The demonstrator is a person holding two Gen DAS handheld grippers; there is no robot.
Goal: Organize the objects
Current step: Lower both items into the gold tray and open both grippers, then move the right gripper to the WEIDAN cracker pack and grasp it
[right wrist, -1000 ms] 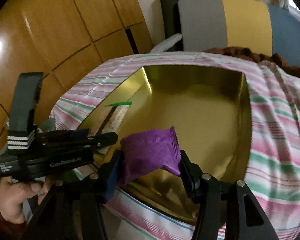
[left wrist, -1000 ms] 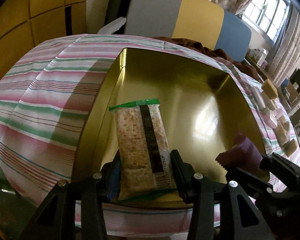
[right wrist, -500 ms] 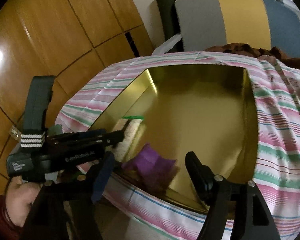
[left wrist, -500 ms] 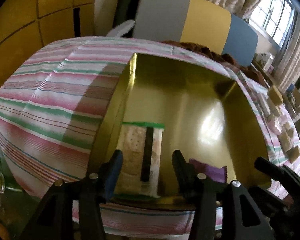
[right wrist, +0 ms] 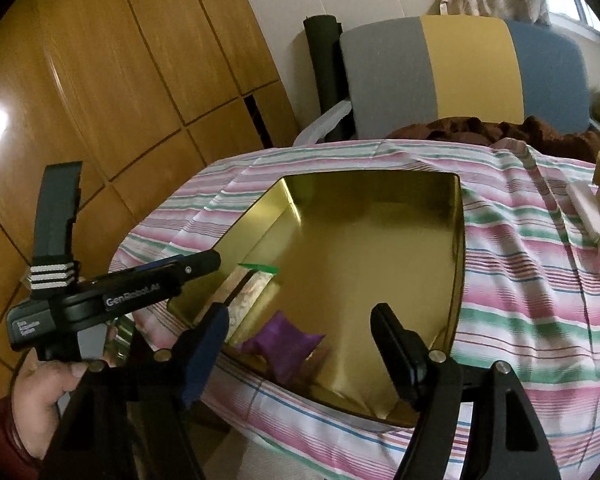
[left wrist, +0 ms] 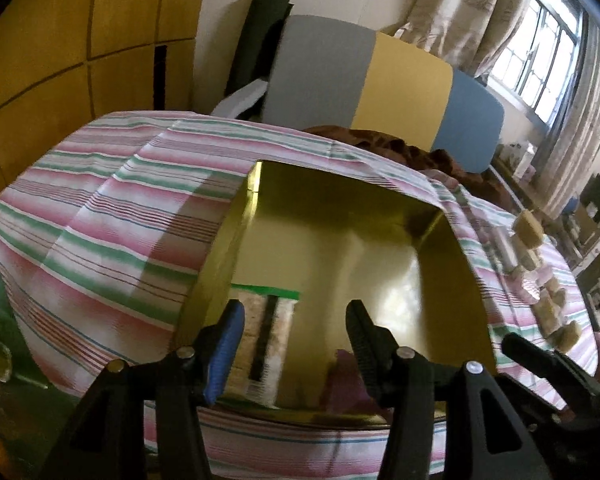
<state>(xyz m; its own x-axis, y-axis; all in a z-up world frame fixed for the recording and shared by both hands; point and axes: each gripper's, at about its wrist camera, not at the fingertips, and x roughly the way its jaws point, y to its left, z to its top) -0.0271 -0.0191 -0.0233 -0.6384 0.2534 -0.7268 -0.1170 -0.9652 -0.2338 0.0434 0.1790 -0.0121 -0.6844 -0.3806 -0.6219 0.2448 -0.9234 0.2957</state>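
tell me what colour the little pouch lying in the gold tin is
Purple; the pouch shows best in the right wrist view, lying in the tin.

We read one brand clearly: "GenRobot.AI" in white letters along the black side of the left gripper (right wrist: pixel 204 262), seen from the right wrist. A small white label on its body, near the hand (right wrist: pixel 36 396), is too tiny to read. The cracker packet (left wrist: pixel 266 332) carries a blurred, unreadable dark strip.

A tricolour headboard (right wrist: pixel 464 68) stands beside wooden wall panels (right wrist: pixel 112 80).
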